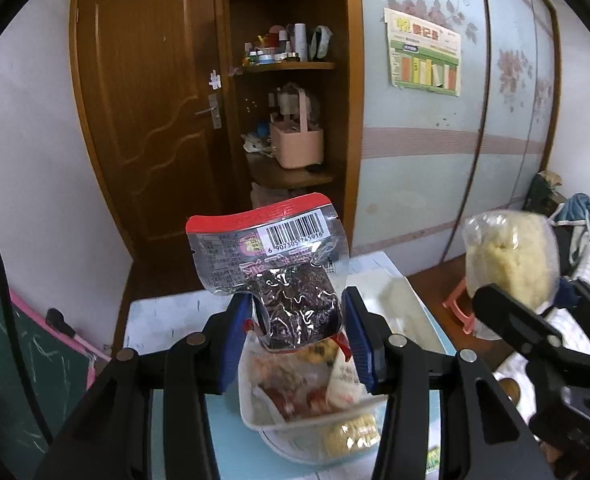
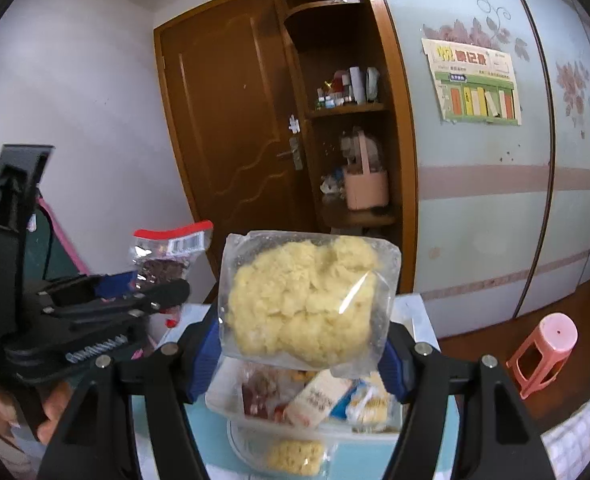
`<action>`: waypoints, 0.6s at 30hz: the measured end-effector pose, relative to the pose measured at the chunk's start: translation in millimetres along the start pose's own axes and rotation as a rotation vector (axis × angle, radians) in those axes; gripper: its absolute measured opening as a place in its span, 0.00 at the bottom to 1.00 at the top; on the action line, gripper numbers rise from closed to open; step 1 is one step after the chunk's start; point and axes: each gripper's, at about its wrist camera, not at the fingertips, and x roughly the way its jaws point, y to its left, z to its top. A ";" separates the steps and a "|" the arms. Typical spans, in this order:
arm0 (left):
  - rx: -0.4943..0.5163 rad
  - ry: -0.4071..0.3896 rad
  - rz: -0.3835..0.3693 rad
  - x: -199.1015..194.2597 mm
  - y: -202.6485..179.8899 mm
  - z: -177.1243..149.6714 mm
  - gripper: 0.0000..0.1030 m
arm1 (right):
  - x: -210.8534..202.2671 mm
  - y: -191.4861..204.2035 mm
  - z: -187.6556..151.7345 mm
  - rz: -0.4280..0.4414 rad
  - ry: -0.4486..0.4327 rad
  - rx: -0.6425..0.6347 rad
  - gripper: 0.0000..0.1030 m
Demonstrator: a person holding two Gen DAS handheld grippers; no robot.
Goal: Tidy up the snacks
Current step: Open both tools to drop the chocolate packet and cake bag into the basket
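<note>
Fingers (image 1: 243, 320) of our left gripper (image 1: 297, 326) pinch the lower part of a red-topped clear packet of dark snack (image 1: 279, 264), its barcode end standing above them. Our right gripper (image 2: 303, 344) clamps a clear bag of pale yellow crumbly snack (image 2: 307, 300) between its blue pads. Both packs hang above a clear plastic tub of mixed snack packets (image 2: 231, 404) on the light blue tabletop (image 1: 167, 316).

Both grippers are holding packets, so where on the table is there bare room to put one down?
Bare tabletop lies left of the clear plastic snack bin, toward the green chalkboard. A smaller bare strip lies behind the bin, by a flat clear bag. The bin itself is crowded with packets.
</note>
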 end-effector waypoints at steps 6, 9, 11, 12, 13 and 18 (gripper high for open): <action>0.008 0.082 0.024 58.3 -8.4 16.4 0.43 | 33.5 -9.0 21.6 -0.030 0.021 0.019 0.65; 0.013 0.117 0.061 87.6 -8.9 11.2 0.44 | 60.1 -17.0 18.2 -0.048 0.082 0.026 0.67; 0.012 0.147 0.102 109.4 -6.8 4.8 0.49 | 79.6 -23.1 10.6 -0.049 0.136 0.032 0.68; 0.012 0.165 0.123 118.7 -5.7 1.2 0.60 | 89.3 -24.7 4.5 -0.051 0.172 0.030 0.68; 0.012 0.185 0.128 128.1 -4.3 -3.5 0.67 | 99.4 -28.3 -2.5 -0.050 0.207 0.036 0.69; -0.047 0.312 0.093 165.2 12.9 -31.9 0.98 | 127.1 -35.5 -40.0 -0.074 0.333 0.003 0.77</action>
